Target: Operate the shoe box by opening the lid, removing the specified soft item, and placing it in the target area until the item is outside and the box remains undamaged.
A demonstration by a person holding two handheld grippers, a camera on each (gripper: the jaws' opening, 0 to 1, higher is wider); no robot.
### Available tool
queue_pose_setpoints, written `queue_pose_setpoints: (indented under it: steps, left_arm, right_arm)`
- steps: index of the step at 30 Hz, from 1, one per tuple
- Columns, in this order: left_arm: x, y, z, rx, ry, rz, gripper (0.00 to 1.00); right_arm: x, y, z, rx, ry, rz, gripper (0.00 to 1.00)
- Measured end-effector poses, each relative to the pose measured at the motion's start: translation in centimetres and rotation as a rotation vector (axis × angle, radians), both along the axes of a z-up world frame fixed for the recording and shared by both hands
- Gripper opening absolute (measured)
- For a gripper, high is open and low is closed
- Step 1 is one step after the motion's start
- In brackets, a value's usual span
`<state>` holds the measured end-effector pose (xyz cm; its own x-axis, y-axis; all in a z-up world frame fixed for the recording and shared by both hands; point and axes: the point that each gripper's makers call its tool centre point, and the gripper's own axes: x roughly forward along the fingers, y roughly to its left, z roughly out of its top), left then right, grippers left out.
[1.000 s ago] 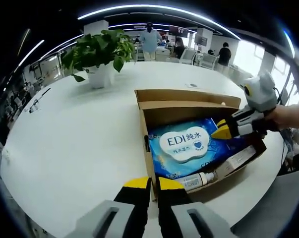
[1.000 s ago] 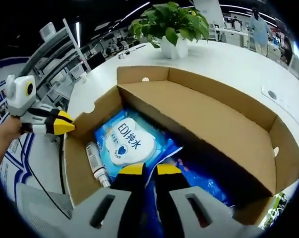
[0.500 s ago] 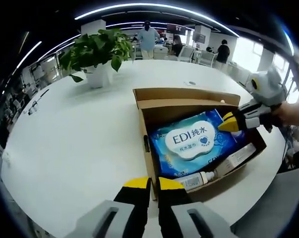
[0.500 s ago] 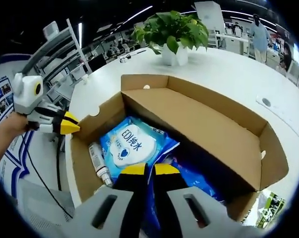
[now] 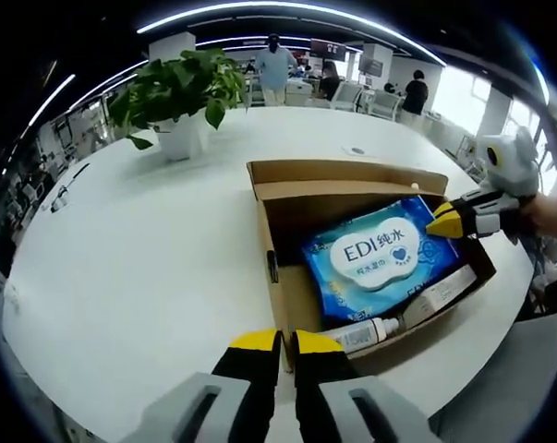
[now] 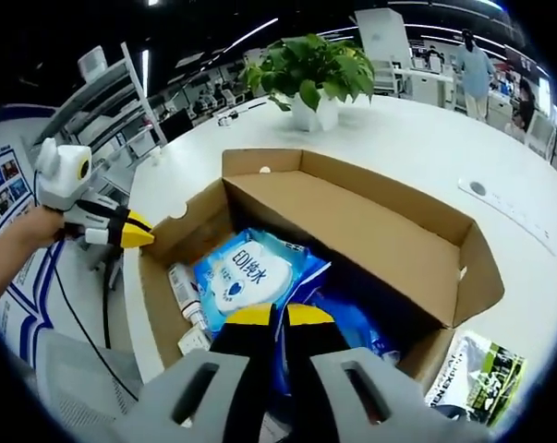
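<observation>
Judging from how things lie, the shoe box (image 5: pixel 352 198) is already opened on the white bench (image 5: pixel 149 249), lid folded back, and the removal is under way. The blue wipes pack (image 5: pixel 380 263) is gripped at its edge by the closed right tool (image 6: pixel 269 318) and tilted up, yet it sits inside the box; placing it outside remains. A small bottle (image 5: pixel 366 334) and a slim carton (image 5: pixel 440 297) lie along the box wall. The left tool (image 5: pixel 276 343) is closed on nothing, just beside the box corner.

wipes pack (image 5: pixel 384 263) in shoe box (image 5: pixel 283 305), on table (image 5: pixel 149 249)
</observation>
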<state>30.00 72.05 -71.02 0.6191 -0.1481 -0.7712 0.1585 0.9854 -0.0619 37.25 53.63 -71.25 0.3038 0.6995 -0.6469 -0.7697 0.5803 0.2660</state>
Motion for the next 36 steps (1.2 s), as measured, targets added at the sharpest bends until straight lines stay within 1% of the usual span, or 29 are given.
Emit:
queue_pose_setpoints:
  steps: [5,9,12,13,17,22,25,27,28,30,35,36]
  left_arm:
    - [0.0,0.0,0.0,0.006,0.009,-0.005,0.05]
    - [0.0,0.0,0.0,0.018,0.022,-0.009,0.05]
    - [0.0,-0.1,0.1,0.045,0.031,-0.019,0.05]
    - [0.1,-0.2,0.2,0.06,0.026,-0.027,0.06]
    - [0.7,-0.6,0.9,0.075,0.008,-0.038,0.12]
    - [1.3,-0.7,1.6,0.083,-0.016,-0.041,0.14]
    - [1.9,-1.1,2.3,0.103,-0.047,-0.056,0.15]
    - [2.4,-1.4,2.6,0.103,-0.062,-0.064,0.15]
    - [2.8,-1.7,2.8,0.094,-0.077,-0.065,0.15]
    - [3.5,-2.2,3.0,0.077,-0.086,-0.066,0.16]
    - [4.4,-3.5,2.1,0.062,-0.058,-0.105,0.16]
    - [4.4,-3.8,1.6,0.052,-0.036,-0.118,0.17]
  right_arm:
    - [0.0,-0.6,0.2,0.002,0.009,-0.025,0.01]
    - [-0.2,-0.8,0.3,-0.005,-0.001,-0.022,0.01]
    - [-0.1,-1.1,0.1,-0.007,0.004,-0.028,0.01]
    - [-0.1,-1.2,0.0,-0.007,0.009,-0.033,0.0]
    - [0.0,-1.3,-0.2,-0.005,0.013,-0.037,0.0]
    - [0.0,-1.6,-0.4,0.002,0.031,-0.052,0.0]
    - [0.1,-1.7,-0.6,0.009,0.042,-0.061,0.0]
    - [0.0,-1.7,-0.7,0.009,0.047,-0.064,0.0]
    - [0.0,-1.7,-0.7,0.011,0.05,-0.066,0.0]
    - [0.0,-1.8,-0.7,0.008,0.051,-0.066,0.0]
    - [0.0,-2.0,-1.1,-0.015,0.039,-0.058,0.0]
    - [0.0,-2.0,-1.1,-0.018,0.038,-0.056,0.0]
